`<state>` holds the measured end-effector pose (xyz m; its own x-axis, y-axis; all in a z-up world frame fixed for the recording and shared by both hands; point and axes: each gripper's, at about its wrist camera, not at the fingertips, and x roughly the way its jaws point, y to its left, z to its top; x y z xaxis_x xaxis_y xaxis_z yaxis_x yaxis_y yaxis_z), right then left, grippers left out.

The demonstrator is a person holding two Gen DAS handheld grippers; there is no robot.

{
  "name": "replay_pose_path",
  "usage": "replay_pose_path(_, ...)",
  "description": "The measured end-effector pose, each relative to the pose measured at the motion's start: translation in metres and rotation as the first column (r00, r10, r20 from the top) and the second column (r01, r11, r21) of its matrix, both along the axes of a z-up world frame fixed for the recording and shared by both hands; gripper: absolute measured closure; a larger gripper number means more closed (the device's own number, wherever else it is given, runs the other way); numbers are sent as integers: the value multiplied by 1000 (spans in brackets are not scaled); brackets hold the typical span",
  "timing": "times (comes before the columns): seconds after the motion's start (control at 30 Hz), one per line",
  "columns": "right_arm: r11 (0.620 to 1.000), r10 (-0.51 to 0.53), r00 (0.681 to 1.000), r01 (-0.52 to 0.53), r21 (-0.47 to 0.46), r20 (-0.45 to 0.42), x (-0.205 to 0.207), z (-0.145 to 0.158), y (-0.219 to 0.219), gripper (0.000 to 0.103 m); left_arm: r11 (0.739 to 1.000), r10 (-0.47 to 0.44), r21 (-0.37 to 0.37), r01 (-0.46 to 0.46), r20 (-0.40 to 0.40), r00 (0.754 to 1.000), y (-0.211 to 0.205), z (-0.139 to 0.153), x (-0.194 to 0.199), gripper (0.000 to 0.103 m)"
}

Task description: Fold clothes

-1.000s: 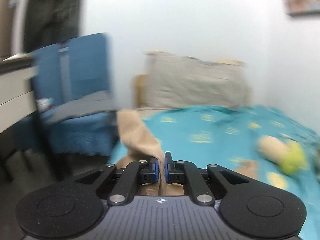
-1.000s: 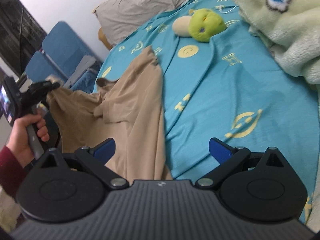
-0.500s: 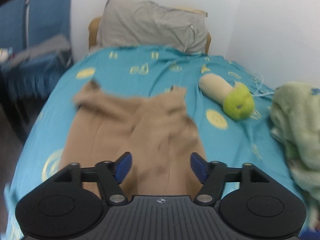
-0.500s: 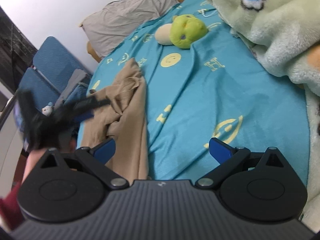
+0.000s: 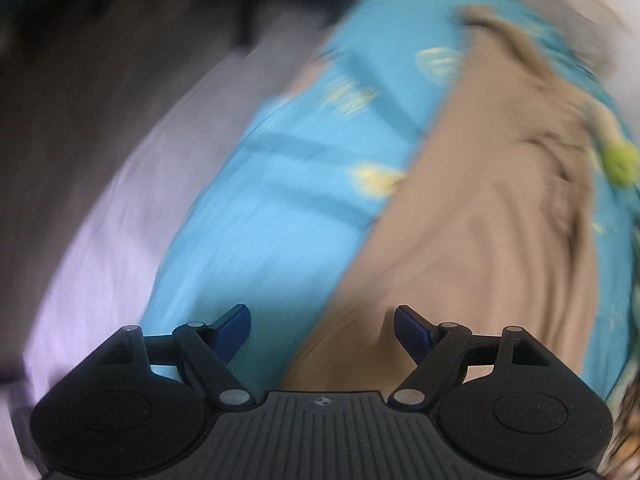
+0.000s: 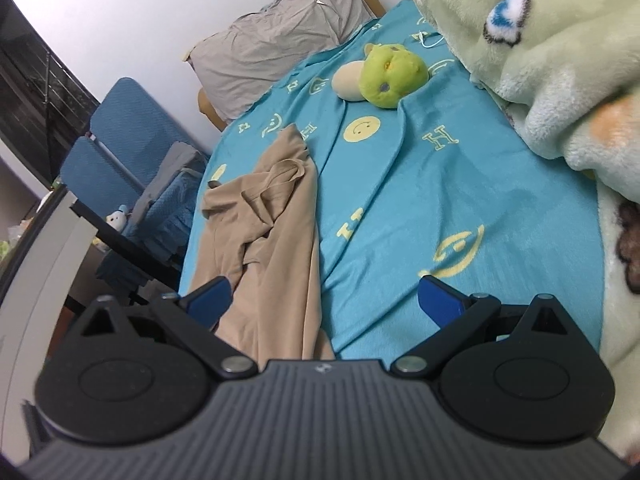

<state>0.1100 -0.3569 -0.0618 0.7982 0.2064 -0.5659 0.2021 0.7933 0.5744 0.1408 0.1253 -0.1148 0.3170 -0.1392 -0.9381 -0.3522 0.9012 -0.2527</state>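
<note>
One tan garment (image 6: pixel 268 236) on the bed, two claws over it, one green soft toy (image 6: pixel 390 76), one grey pillow (image 6: pixel 276 36), and one fluffy pale-green blanket (image 6: pixel 532 40) piled at the right of the right wrist view. Two blue chairs (image 6: pixel 120 148) stand at the left edge, beside the bed.

That garment lies rumpled on the teal sheet (image 6: pixel 420 184), running from centre frame down to the lower middle, its upper part bunched into folds with a thin strap looping across. In the left wrist view it fills the right half, blurred, with its lower edge between the blue pads.

Left claw (image 5: pixel 322 330) is spread wide and grips nothing. Right claw (image 6: pixel 322 300) is also spread wide, empty, with its left pad over the cloth's lower left edge.

Half a second ago the left camera looked squarely up the bed; now it is tilted, smeared with motion blur, showing floor at the left. A second back, that claw was pinched on the cloth; it has let go. The left hand and its tool have left the right view.
</note>
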Motion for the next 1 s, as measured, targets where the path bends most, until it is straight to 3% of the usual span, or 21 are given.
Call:
replay_pose_path(0.1,1000,6,1000,-6,-9,-11,-13,2,2,1,1000,12,-4,-12,16,1000,3,1,-10,25)
replay_pose_path(0.13,1000,6,1000,-6,-7,-16,-17,1,3,1,1000,-1,13,1,20,1000,0,3,-13,30)
replay_pose_path(0.2,1000,6,1000,-6,-12,-28,-23,0,4,1,997,-46,64,45,11,999,-12,7,-14,47)
replay_pose_path(0.23,1000,5,999,-6,-23,-36,-25,0,5,1,994,-77,79,76,10,997,-21,9,-13,64)
replay_pose_path(0.27,999,4,999,-6,-32,-44,-26,-1,6,1,988,-120,99,119,4,993,-29,12,-14,88)
replay_pose_path(0.3,999,1,999,-3,-34,-52,-25,-3,6,1,976,-176,130,173,8,984,-39,17,-19,99)
replay_pose_path(0.37,999,-6,998,3,-35,-68,-25,-6,4,1,936,-297,209,283,42,954,-63,31,-33,100)
replay_pose_path(0.43,1000,-12,996,11,-12,-84,-23,-10,2,1,878,-416,289,382,65,907,-88,44,-48,100)
replay_pose_path(0.53,1000,-10,996,10,2,-86,-22,-13,2,1,758,-583,410,506,79,809,-125,65,-69,100)
replay_pose_path(0.57,1000,-11,996,11,-2,-84,-22,-13,3,1,729,-619,427,535,80,781,-135,68,-76,100)
replay_pose_path(0.7,1000,11,997,-10,11,-78,-18,-13,7,1,689,-671,429,585,70,738,-157,60,-92,100)
replay_pose_path(0.77,999,27,997,-25,26,-67,-17,-13,8,1,693,-665,427,581,66,744,-157,51,-92,100)
replay_pose_path(0.8,998,42,998,-40,39,-52,-18,-13,9,4,708,-654,411,574,76,753,-154,47,-91,100)
replay_pose_path(0.87,995,74,997,-72,71,-25,-19,-11,13,15,761,-617,349,548,128,776,-143,43,-87,100)
replay_pose_path(0.9,992,91,996,-90,90,-10,-19,-10,15,28,786,-596,316,531,162,786,-138,44,-88,100)
replay_pose_path(1.0,975,146,989,-150,162,33,-16,-9,21,32,839,-540,247,485,262,800,-124,53,-95,100)
